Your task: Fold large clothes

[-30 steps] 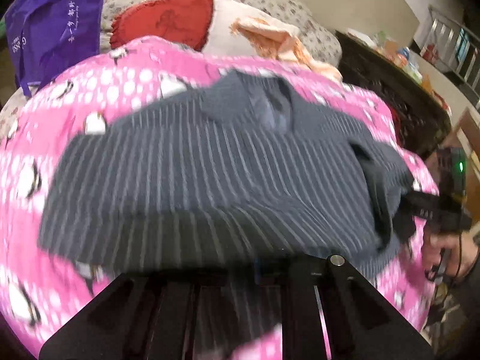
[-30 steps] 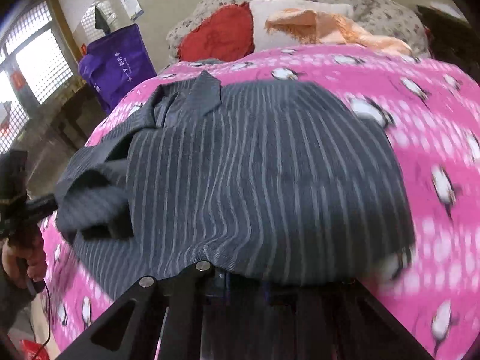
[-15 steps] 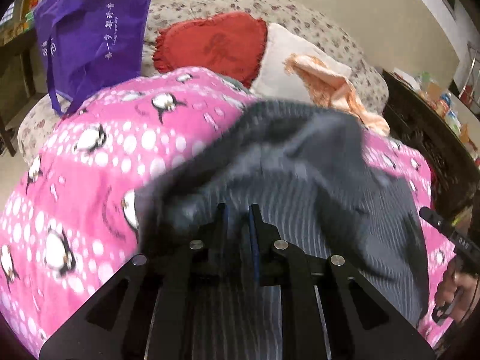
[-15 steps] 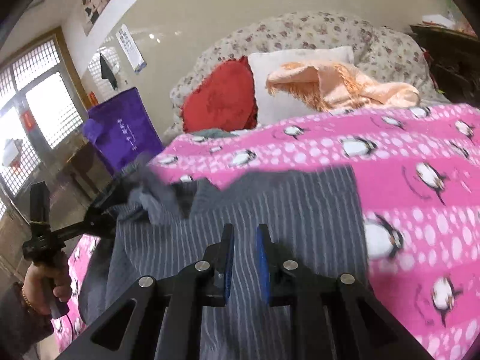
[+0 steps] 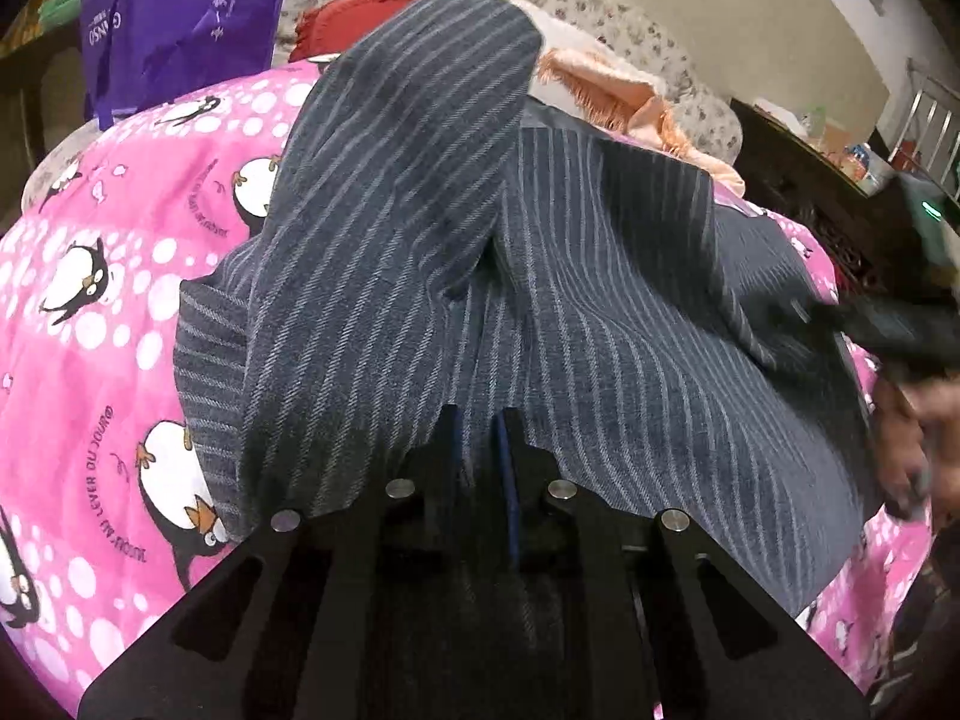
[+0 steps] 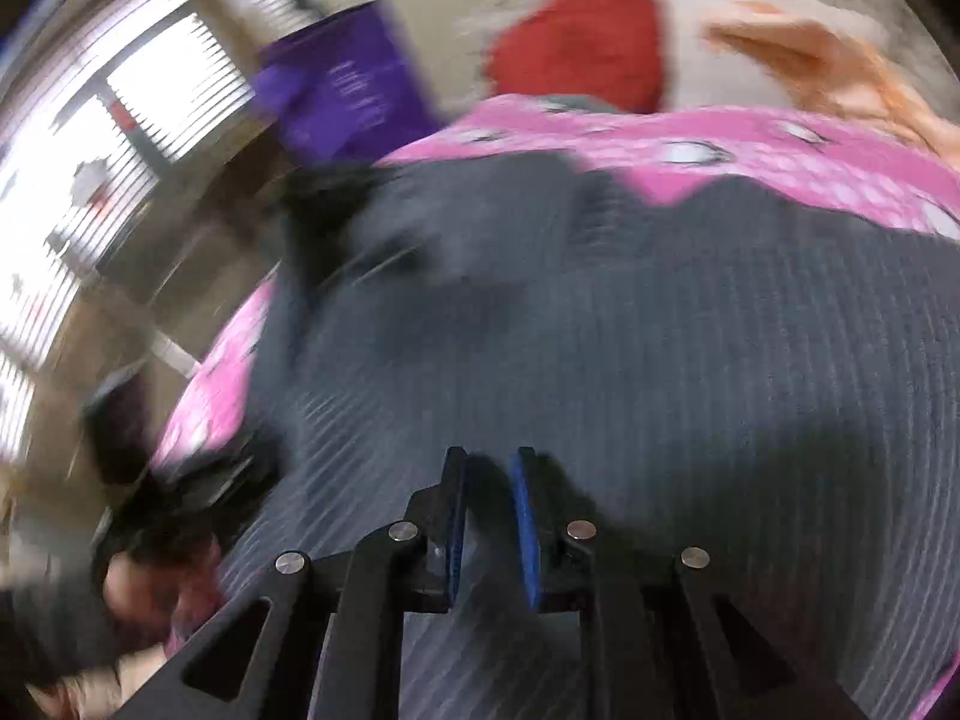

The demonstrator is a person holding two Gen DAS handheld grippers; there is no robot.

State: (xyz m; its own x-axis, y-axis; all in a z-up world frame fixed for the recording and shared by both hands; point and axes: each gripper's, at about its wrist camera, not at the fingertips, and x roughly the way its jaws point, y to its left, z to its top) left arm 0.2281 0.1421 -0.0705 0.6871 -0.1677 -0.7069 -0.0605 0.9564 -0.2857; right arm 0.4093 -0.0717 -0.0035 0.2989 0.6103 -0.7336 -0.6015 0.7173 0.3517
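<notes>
A dark grey pinstriped garment [image 5: 600, 312] lies on a pink penguin-print blanket [image 5: 108, 252]. My left gripper [image 5: 480, 420] is shut on the garment's edge and holds a fold of it lifted, so a striped flap [image 5: 408, 138] stands up in front of the camera. In the right wrist view, which is blurred, the garment [image 6: 690, 330] spreads below my right gripper [image 6: 487, 456]. Its blue-padded jaws stand a narrow gap apart over the cloth, and I cannot tell whether fabric is pinched between them. The other hand and gripper show at the left edge [image 6: 150, 540].
A purple bag [image 5: 174, 12] stands at the back left. A red cushion [image 6: 582, 42] and an orange cloth [image 5: 630, 96] lie against a floral sofa back [image 5: 600, 6]. A dark wooden cabinet [image 5: 840, 222] is at the right. Windows [image 6: 90, 150] are at the left.
Both grippers first rose with the garment's near edge. Now the left holds a flap raised high in front of it. The right gripper has swung down over the cloth and its view has blurred.
</notes>
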